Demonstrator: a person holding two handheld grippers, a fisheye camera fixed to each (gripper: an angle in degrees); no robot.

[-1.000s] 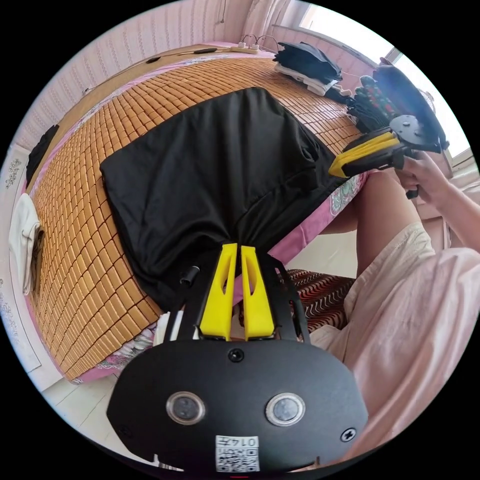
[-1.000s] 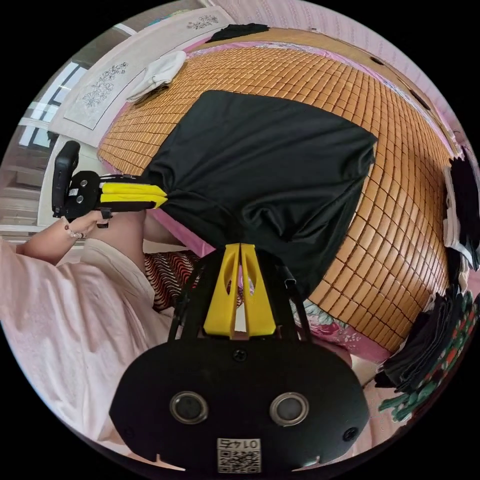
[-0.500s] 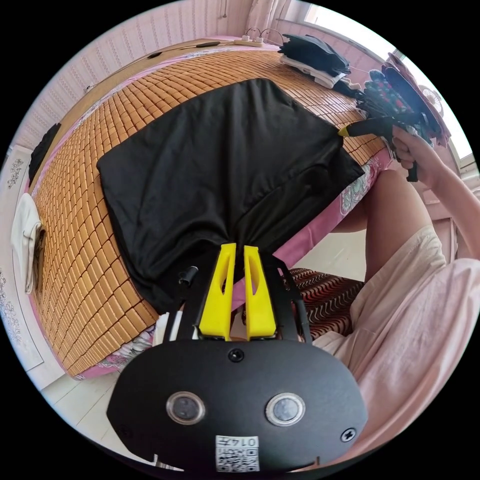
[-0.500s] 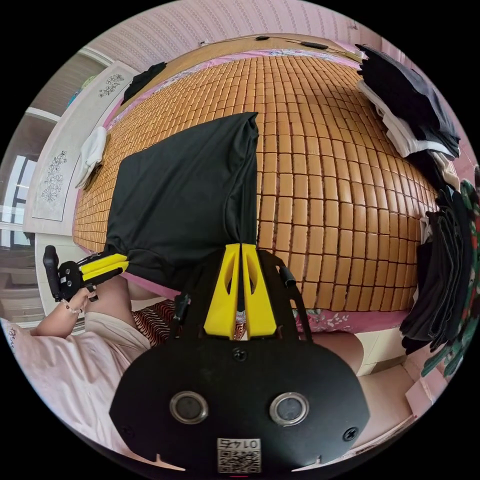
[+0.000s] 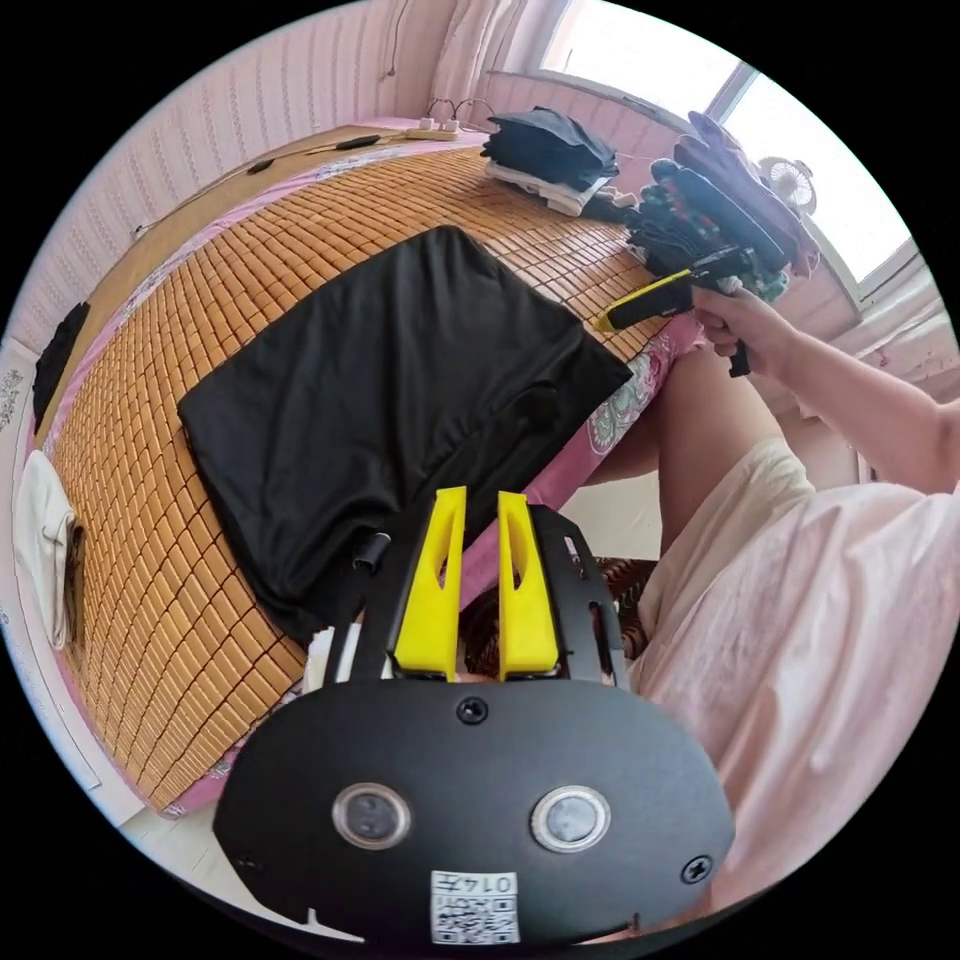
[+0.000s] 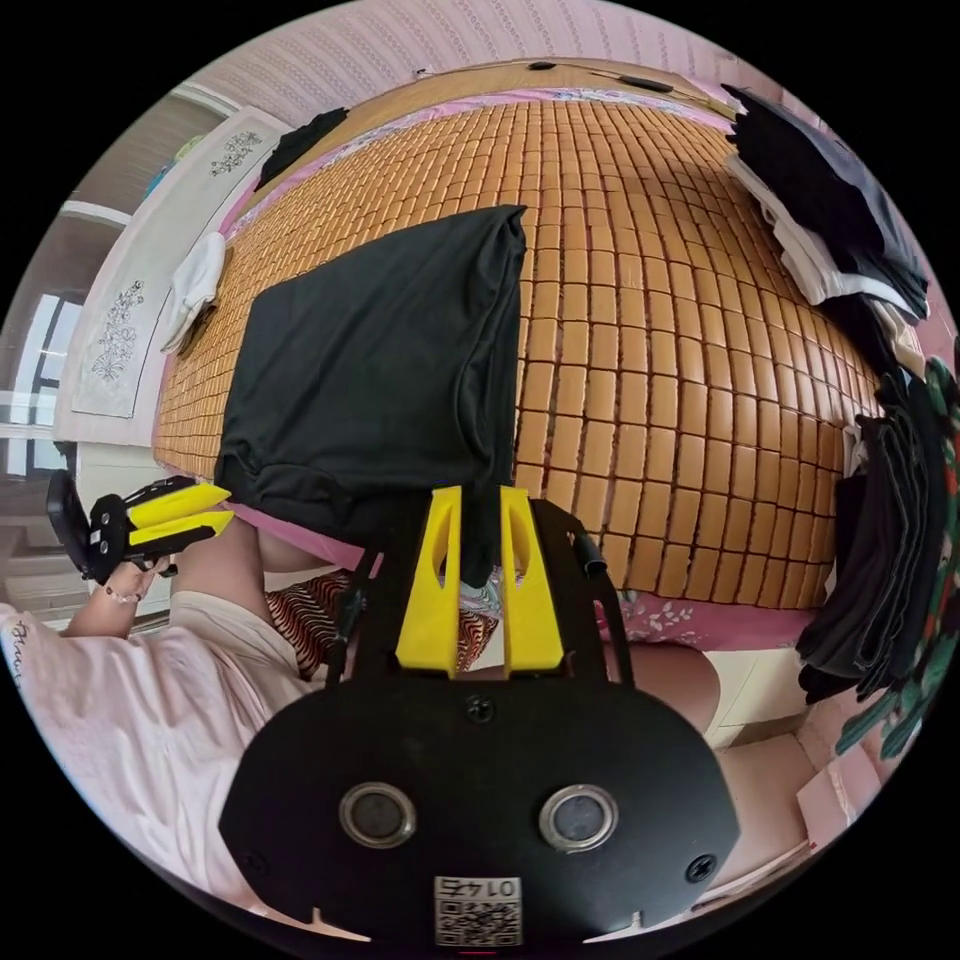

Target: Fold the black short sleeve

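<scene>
Bamboo-matted bed point(image 5: 150, 420) carries the folded black short sleeve point(image 5: 390, 400) near its edge in the left gripper view; left tool point(image 5: 478, 500) parted, empty. Right gripper view: right tool point(image 6: 480, 500) parted, shirt hem between, ungripped.

Both views sit off the near edge of the orange bamboo-tile bed mat point(image 5: 150, 480) point(image 6: 660, 330), close, looking across it; both share the flat black cloth rectangle point(image 5: 380, 390) point(image 6: 370, 350).
</scene>
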